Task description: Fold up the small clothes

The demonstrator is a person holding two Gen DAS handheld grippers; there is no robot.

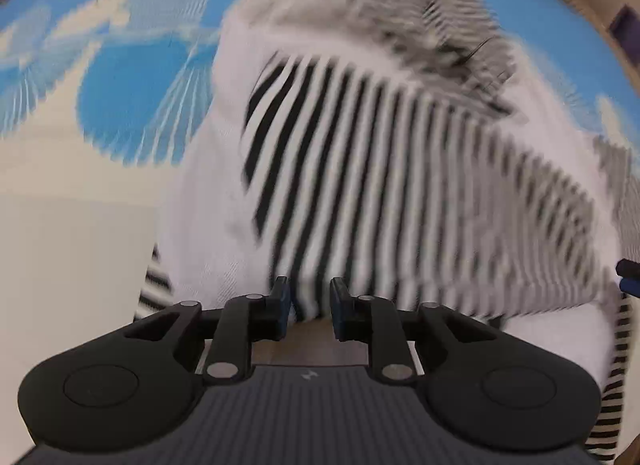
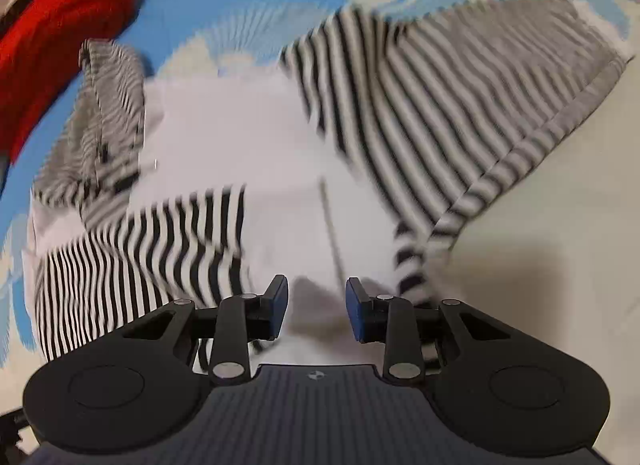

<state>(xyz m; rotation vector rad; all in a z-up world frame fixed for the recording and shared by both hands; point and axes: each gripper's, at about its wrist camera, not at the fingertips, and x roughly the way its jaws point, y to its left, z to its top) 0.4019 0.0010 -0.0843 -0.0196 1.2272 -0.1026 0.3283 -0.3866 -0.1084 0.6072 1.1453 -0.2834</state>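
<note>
A small white garment with black-and-white striped panels (image 1: pixel 360 169) lies on a blue and cream patterned surface (image 1: pixel 120 97); both views are motion-blurred. My left gripper (image 1: pixel 310 305) is open at the garment's near hem, fingers apart with cloth between and just beyond them. In the right wrist view the same garment (image 2: pixel 248 153) spreads ahead, with a striped sleeve (image 2: pixel 460 113) to the right. My right gripper (image 2: pixel 316 305) is open at the near edge of the white cloth, not clamped on it.
A red garment (image 2: pixel 56 37) lies at the far left of the right wrist view, with other clothes behind it. A cream part of the surface (image 2: pixel 560 265) lies to the right. The other gripper's blue tip (image 1: pixel 628 277) shows at the right edge of the left wrist view.
</note>
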